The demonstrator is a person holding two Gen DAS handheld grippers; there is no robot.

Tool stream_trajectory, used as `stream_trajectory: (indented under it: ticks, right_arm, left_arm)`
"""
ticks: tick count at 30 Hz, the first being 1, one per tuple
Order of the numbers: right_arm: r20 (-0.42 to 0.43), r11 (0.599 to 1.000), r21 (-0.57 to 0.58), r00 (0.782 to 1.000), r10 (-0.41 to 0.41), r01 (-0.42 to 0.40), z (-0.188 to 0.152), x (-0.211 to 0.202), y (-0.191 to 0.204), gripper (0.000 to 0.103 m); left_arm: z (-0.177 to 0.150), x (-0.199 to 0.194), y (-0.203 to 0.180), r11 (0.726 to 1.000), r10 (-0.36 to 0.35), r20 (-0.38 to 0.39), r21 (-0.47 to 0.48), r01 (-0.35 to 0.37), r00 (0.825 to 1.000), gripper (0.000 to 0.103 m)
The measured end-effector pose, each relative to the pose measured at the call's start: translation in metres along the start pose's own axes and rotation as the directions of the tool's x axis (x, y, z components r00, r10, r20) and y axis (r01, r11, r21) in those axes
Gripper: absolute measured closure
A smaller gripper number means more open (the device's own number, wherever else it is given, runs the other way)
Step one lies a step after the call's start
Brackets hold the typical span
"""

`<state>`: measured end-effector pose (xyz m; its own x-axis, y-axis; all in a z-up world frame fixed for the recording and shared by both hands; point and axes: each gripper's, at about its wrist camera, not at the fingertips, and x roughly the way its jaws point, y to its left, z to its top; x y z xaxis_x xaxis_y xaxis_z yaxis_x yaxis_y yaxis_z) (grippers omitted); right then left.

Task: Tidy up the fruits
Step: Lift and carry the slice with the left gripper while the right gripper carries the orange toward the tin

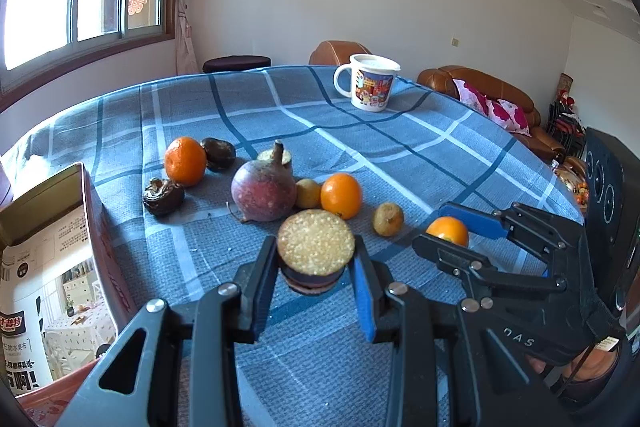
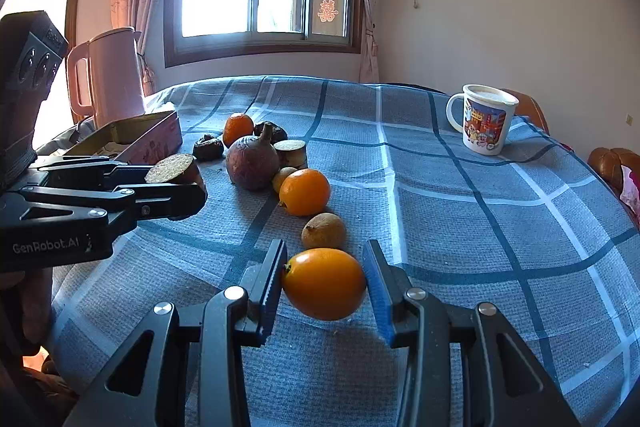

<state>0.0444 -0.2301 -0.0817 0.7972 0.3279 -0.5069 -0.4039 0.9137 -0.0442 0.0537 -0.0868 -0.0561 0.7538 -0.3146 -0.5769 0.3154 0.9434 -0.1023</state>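
Left gripper (image 1: 316,281) pinching a cut fruit half (image 1: 316,247), pale grainy face up, lifted above the checked tablecloth (image 1: 400,155); right gripper (image 2: 325,287) pinching a small orange (image 2: 324,283) just over the cloth; loose on the table: two more oranges, a big reddish fruit (image 1: 264,191), two yellowish ones, dark shrivelled ones; open box (image 1: 52,227) at the left edge; mug (image 1: 370,83) far back.

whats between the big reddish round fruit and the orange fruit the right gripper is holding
In the right wrist view, between the reddish fruit and the held orange fruit: a small yellowish fruit, an orange and a brownish fruit.
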Motion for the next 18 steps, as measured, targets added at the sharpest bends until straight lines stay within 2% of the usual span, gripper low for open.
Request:
stream_trajectory:
  ticks: [18]
  right_arm:
    - [0.089, 1.0, -0.024, 0.996, 0.013, -0.011, -0.002, -0.01, 0.001, 0.062]
  left_arm:
    - [-0.002, -0.014, -0.004, 1.0, 0.017, 0.079, 0.014, -0.018, 0.997, 0.067]
